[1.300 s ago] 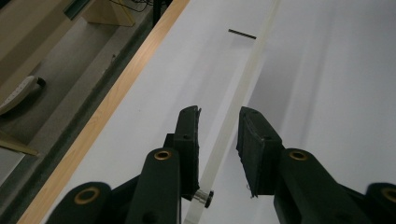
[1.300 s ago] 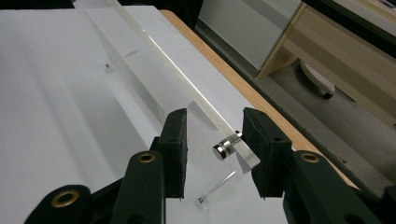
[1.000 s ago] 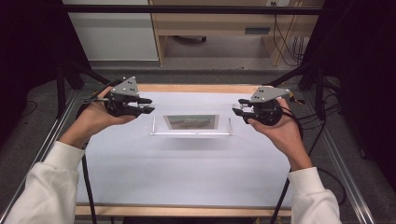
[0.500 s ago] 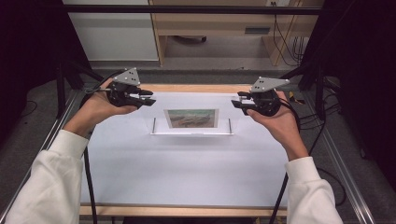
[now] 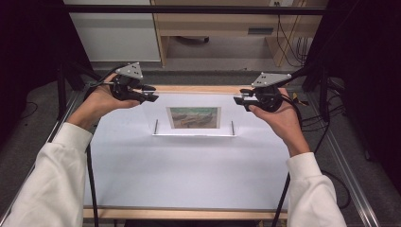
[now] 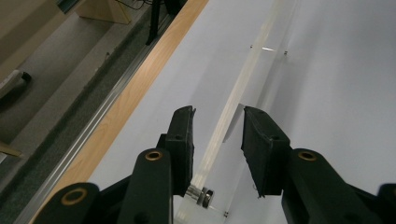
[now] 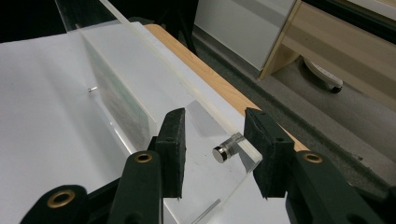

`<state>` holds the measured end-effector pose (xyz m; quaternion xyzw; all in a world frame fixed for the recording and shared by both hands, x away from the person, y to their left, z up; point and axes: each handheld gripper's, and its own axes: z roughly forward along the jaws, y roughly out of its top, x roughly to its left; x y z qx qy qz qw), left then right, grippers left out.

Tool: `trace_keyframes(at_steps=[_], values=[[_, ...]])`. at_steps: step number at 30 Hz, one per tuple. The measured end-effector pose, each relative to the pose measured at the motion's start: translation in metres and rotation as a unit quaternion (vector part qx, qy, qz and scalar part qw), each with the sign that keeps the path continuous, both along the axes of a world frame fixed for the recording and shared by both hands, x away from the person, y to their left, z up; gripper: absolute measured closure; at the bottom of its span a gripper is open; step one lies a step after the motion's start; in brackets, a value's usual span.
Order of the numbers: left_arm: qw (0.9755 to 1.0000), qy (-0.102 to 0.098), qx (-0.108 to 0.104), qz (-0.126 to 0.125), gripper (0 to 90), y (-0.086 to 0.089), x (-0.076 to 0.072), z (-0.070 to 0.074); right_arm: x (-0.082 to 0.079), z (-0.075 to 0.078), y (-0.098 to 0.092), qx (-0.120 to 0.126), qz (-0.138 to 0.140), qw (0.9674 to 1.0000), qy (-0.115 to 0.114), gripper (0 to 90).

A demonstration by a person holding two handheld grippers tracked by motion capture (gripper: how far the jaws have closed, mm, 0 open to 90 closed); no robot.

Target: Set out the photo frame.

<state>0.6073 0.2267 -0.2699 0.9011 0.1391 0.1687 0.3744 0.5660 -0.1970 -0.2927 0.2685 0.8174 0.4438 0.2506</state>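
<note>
Acrylic photo frame (image 5: 194, 118) upright on table (image 5: 189, 175), both grippers' fingers straddling its ends

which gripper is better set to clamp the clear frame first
Roughly even, slight edge right: the right gripper has its open jaws squarely astride the acrylic frame edge. The left gripper also straddles it, open.

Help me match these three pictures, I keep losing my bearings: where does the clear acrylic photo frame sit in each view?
High view: the acrylic frame stands at table centre, between both grippers.
Left gripper view: seen edge-on, running up from between the open jaws.
Right gripper view: its end lies between the open jaws, the panel stretching up-left.
Shared landmark: the table's wooden edge.
</note>
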Motion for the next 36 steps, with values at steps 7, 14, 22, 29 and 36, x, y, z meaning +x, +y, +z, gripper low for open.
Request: trace_keyframes(at_steps=[7,14,22,29,36], values=[[0.9999,-0.003,-0.013,0.011,62.0,0.001,0.008,-0.003,0.012,0.0,-0.001,0.012,-0.003,0.9999,0.009,58.9],[0.9995,-0.005,-0.021,0.024,59.8,0.0,0.014,-0.005,0.022,0.001,-0.001,0.015,-0.005,0.9998,0.014,58.4],[0.9982,-0.011,-0.04,0.042,55.9,0.001,0.017,-0.006,0.03,0.001,-0.002,0.023,-0.005,0.9995,0.022,58.1],[0.9923,-0.025,-0.1,0.069,41.4,0.009,0.01,-0.002,0.036,-0.001,-0.003,0.039,-0.007,0.9989,0.024,57.9],[0.9774,-0.054,-0.152,0.137,21.7,0.026,-0.014,-0.002,0.043,-0.004,-0.003,0.053,-0.015,0.9982,0.024,56.0]])
